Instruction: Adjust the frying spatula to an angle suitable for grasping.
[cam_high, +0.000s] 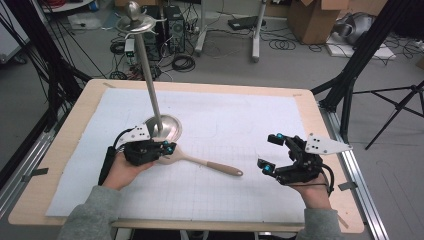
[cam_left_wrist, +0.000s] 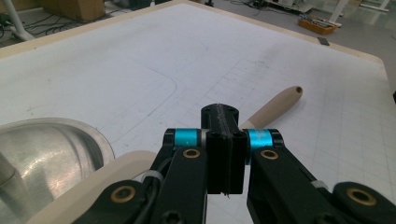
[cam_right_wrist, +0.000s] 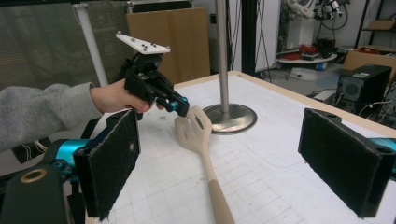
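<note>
A beige slotted spatula (cam_high: 200, 161) lies on the white mat, its handle pointing right. My left gripper (cam_high: 167, 148) is shut at the edge of the spatula's head (cam_right_wrist: 194, 123), which tilts up a little. In the left gripper view the jaws (cam_left_wrist: 223, 140) are pressed together, with the head (cam_left_wrist: 112, 179) low at the left and the handle (cam_left_wrist: 275, 105) beyond them. My right gripper (cam_high: 268, 151) hovers open to the right of the handle's end, nothing between its pads (cam_right_wrist: 112, 161).
A metal stand with a round base (cam_high: 170, 129) and a tall pole (cam_high: 147, 70) rises just behind the left gripper. The white mat (cam_high: 240, 120) covers most of the wooden table (cam_high: 310, 107). Cables, boxes and tripod legs lie on the floor beyond.
</note>
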